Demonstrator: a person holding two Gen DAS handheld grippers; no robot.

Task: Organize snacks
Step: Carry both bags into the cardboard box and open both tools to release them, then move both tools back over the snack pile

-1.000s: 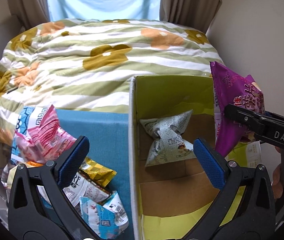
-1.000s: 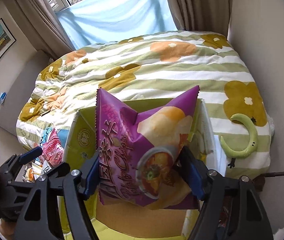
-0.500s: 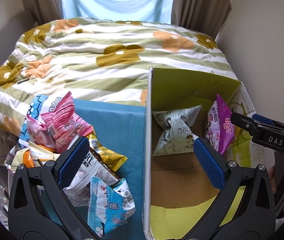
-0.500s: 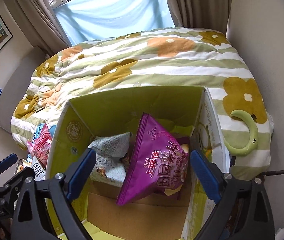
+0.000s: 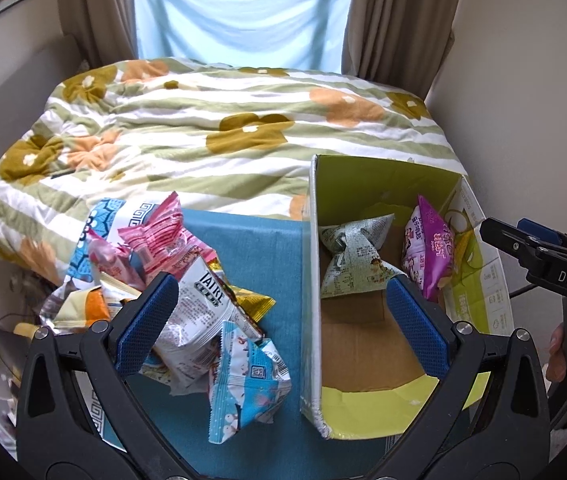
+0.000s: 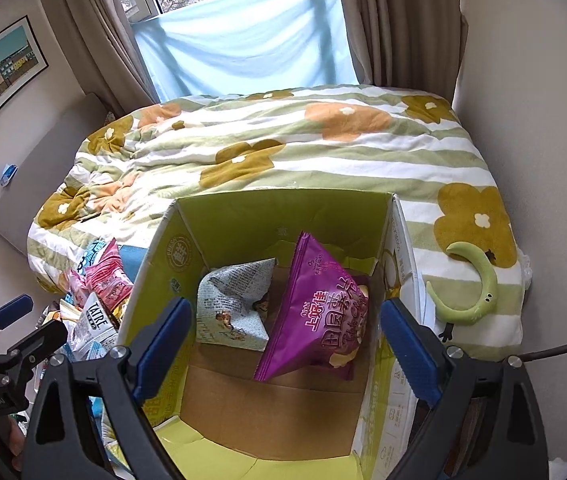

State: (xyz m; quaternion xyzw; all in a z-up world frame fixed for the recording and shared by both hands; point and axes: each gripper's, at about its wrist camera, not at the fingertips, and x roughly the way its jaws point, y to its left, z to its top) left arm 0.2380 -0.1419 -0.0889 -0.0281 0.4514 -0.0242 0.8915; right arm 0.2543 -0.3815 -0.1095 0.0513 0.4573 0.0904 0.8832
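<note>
An open cardboard box (image 6: pixel 187 240) with yellow-green inner walls and a brown floor sits on the right. Inside, at the far end, a purple chip bag (image 6: pixel 319 316) leans tilted against the right wall, touching a grey newsprint-patterned packet (image 6: pixel 235 308) on its left. Left of the box, loose snacks lie heaped on a blue cloth (image 5: pixel 251 248): a pink packet (image 5: pixel 159 240), a white packet (image 5: pixel 199 320), a gold packet (image 5: pixel 251 304), and nearest, a light-blue packet (image 5: pixel 247 388).

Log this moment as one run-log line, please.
right tongs: open, just released | purple chip bag: in box, beside newsprint bag | left tongs: open, empty | loose snacks: remaining
</note>
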